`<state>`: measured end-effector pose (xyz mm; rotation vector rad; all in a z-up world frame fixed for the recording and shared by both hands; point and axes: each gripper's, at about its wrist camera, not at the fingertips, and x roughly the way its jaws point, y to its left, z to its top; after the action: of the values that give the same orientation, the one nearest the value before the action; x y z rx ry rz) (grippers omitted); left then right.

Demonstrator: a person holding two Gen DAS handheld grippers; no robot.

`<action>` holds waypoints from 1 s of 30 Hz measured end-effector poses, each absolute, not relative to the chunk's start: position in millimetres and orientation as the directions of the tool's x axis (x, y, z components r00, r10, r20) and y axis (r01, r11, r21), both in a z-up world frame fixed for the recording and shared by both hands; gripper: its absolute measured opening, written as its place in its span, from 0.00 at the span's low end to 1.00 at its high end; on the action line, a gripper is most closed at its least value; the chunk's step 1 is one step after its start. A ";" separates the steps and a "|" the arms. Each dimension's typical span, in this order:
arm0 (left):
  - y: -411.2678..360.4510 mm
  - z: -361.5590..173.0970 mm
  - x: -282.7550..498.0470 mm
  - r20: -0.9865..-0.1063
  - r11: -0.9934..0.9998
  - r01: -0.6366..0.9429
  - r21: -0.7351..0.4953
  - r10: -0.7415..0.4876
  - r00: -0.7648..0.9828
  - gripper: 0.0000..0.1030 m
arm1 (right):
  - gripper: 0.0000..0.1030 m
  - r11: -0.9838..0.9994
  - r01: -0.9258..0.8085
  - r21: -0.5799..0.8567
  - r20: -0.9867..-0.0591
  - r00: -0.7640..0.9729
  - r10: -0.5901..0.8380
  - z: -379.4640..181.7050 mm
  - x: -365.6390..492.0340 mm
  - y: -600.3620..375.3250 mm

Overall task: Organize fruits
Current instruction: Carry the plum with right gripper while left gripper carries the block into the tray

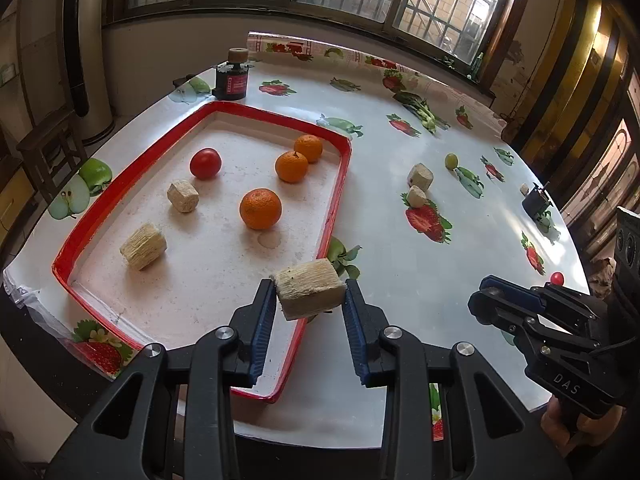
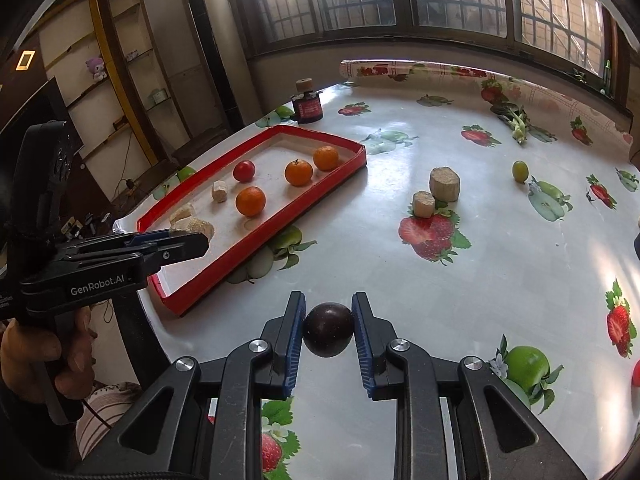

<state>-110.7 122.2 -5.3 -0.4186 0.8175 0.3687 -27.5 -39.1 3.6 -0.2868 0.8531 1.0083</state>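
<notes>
My left gripper [image 1: 309, 294] is shut on a pale fibrous sugarcane chunk [image 1: 310, 289] and holds it over the near right rim of the red-edged tray [image 1: 340, 184]. In the tray lie three oranges [image 1: 260, 208], a red tomato [image 1: 205, 163] and two more cane chunks [image 1: 143, 245]. My right gripper [image 2: 328, 330] is shut on a dark plum [image 2: 328, 330] above the tablecloth, right of the tray [image 2: 256, 240]. On the cloth outside the tray lie two cane chunks [image 2: 444, 183] and a green grape [image 2: 519, 170].
A dark jar with a cork lid [image 1: 233, 76] stands behind the tray. A small red fruit [image 1: 556, 278] lies near the table's right edge, and a small black object [image 1: 536, 202] sits further back. The cloth [image 2: 460, 300] carries printed fruit pictures.
</notes>
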 end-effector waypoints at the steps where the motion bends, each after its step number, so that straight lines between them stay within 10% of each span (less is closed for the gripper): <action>1: 124.5 -5.7 -112.7 -0.762 0.854 -0.474 -0.215 0.157 0.628 0.30 | 0.24 0.524 -0.836 0.164 -0.741 0.247 0.625 3.3 -28.0 -35.7; 30: 197.4 -36.6 -139.4 -0.805 0.768 -0.595 -0.235 0.189 0.562 0.31 | 0.24 0.357 -0.910 0.210 -0.779 0.065 0.624 -22.2 -35.4 124.6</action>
<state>-139.4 197.4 -36.6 -0.5264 0.8579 0.4877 -35.4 124.6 -22.2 -0.3794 0.9286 1.1998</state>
